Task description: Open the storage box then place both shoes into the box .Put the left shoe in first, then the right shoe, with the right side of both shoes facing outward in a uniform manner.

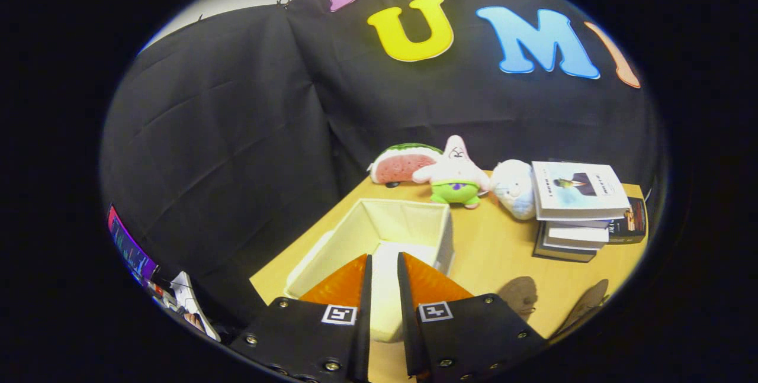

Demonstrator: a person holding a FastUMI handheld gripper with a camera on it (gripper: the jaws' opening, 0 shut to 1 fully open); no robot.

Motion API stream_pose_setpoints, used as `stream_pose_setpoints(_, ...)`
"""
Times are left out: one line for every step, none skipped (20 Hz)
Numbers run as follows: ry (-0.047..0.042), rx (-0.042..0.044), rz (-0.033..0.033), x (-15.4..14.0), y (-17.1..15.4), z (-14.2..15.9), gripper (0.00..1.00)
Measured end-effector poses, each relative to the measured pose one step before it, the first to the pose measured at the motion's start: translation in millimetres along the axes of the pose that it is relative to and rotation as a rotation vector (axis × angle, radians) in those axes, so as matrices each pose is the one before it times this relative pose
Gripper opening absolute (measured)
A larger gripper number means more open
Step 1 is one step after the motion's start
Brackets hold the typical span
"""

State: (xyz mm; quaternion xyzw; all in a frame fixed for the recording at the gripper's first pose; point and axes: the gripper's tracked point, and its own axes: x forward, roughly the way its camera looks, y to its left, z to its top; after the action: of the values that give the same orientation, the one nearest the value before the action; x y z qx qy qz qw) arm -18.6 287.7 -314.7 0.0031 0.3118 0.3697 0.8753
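Still, fingers [384, 260] slightly apart over open box [414, 217] — shoes [518, 294] half-hidden in shadow.

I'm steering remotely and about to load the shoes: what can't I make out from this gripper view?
- Storage box: its near wall and part of the floor are hidden behind the claw, whose fingers stand slightly apart, holding nothing.
- Two shoes, right of the fingers: in shadow at the table's near edge, so left and right can't be told.
- Lower books: covers hidden by the top book.

The light wooden table [491, 253] carries an open cream fabric storage box [379, 235] and two brown shoes [521, 295]. Along its far edge rest a watermelon-slice plush [402, 165], a pink starfish plush [455, 173], a white plush [514, 187] and a stack of books [577, 208]. The gripper [384, 264] hangs over the box, fingers slightly apart.
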Motion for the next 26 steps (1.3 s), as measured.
stream_pose_setpoints(0.00583,-0.00213,-0.03300,-2.22,-8.42,-3.42,0.24)
stream_pose_setpoints(0.00327,0.00456,-0.02508,-3.58,-7.75,-3.17,0.24)
stream_pose_setpoints(0.00582,0.00292,-0.03148,-2.41,-8.13,-3.80,0.24)
stream_pose_setpoints(0.01057,0.00312,-0.03050,-1.74,-9.18,-5.65,0.24)
stream_pose_setpoints(0.01545,0.00859,-0.02571,-3.16,-7.24,-5.72,0.24)
stream_pose_setpoints(0.01675,0.00496,-0.02335,-3.27,-7.18,-7.39,0.24)
stream_pose_setpoints(0.02178,0.00413,-0.03352,-1.71,-8.99,-8.19,0.24)
stream_pose_setpoints(0.02453,-0.00150,-0.02864,-2.87,-7.24,-7.12,0.24)
stream_pose_setpoints(0.01951,0.00562,-0.01994,-2.27,-6.13,-6.69,0.24)
stream_pose_setpoints(0.01509,0.00375,-0.02028,0.43,-4.99,-5.00,0.24)
stream_pose_setpoints(0.01682,-0.00218,-0.02705,-0.52,-6.35,-4.81,0.24)
stream_pose_setpoints(0.01806,0.00364,-0.02393,-1.09,-6.20,-3.79,0.24)
stream_pose_setpoints(0.01401,0.00490,-0.01142,-0.53,-2.28,-4.79,0.24)
stream_pose_setpoints(0.01858,0.00716,-0.00703,0.90,-1.73,-5.50,0.24)
stream_pose_setpoints(0.02365,0.00919,-0.00386,0.12,-1.05,-4.86,0.24)
stream_pose_setpoints(0.02511,0.00689,-0.00050,-0.42,-0.07,-5.21,0.24)
stream_pose_setpoints(0.02185,0.00124,-0.00600,-0.01,-1.27,-4.55,0.24)
stream_pose_setpoints(0.01710,0.00360,-0.00238,-1.15,-1.23,-2.69,0.24)
stream_pose_setpoints(0.01780,0.00730,0.00065,1.88,0.39,-3.11,0.24)
stream_pose_setpoints(0.01437,0.00797,0.00185,0.38,1.02,-1.07,0.24)
stream_pose_setpoints(0.00891,0.00502,0.00379,1.57,0.74,-1.55,0.24)
stream_pose_setpoints(0.01178,0.00030,-0.00003,2.12,0.06,-1.29,0.24)
stream_pose_setpoints(0.01692,-0.00196,-0.00469,1.70,-1.26,-1.38,0.24)
stream_pose_setpoints(0.01246,0.00393,0.00127,-0.38,-0.03,-0.90,0.24)
stream_pose_setpoints(0.01429,0.00145,-0.00892,1.85,-0.72,-1.23,0.24)
stream_pose_setpoints(0.01713,-0.00087,-0.01299,2.87,-3.05,-1.40,0.24)
